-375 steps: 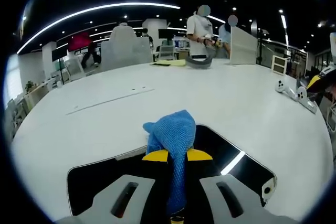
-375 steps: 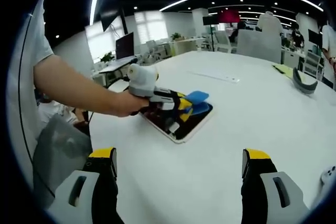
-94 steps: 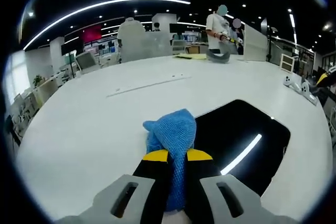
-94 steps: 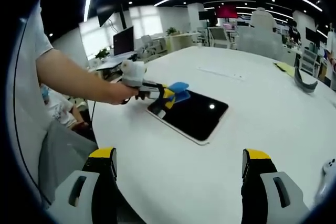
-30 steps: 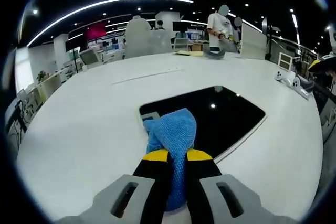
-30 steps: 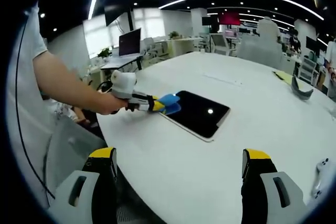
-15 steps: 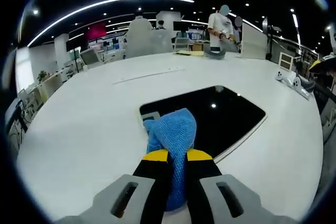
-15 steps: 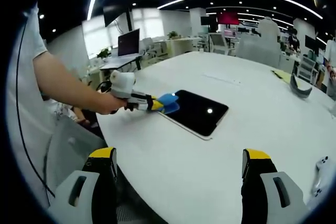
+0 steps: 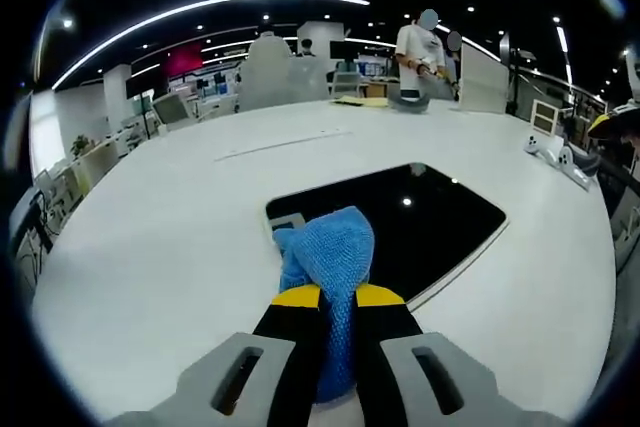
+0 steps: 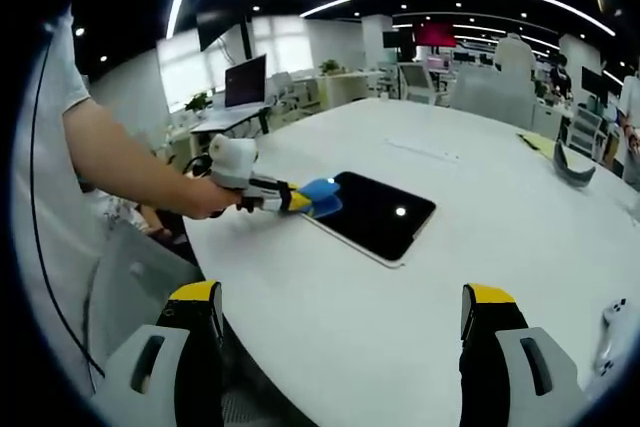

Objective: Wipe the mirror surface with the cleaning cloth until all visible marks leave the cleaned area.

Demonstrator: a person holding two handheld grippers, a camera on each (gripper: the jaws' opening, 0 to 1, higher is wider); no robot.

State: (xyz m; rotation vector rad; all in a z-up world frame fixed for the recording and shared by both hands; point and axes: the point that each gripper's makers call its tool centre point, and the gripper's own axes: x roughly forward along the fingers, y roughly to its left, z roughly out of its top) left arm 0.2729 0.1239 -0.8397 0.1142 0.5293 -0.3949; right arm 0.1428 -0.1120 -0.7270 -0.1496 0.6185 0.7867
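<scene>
A dark rectangular mirror (image 9: 420,217) (image 10: 382,214) lies flat on the white table (image 9: 160,237), reflecting ceiling lights. My left gripper (image 9: 338,295) is shut on a blue cleaning cloth (image 9: 328,257), whose bunched end rests at the mirror's near corner. In the right gripper view the left gripper (image 10: 290,199) is held by a person's arm, with the blue cloth (image 10: 322,194) at the mirror's left edge. My right gripper (image 10: 340,312) is open, held well back from the mirror above the table, with nothing between its yellow-tipped jaws.
White hand-held controllers (image 9: 553,154) lie at the table's right edge. A grey curved object (image 10: 576,165) and yellow paper (image 10: 540,143) sit at the far side. People stand beyond the table (image 9: 418,52). The table's front edge (image 10: 235,342) is near the right gripper.
Over the last second almost nothing has moved. Before that, the left gripper carried the cloth across the mirror from its middle to its near left corner.
</scene>
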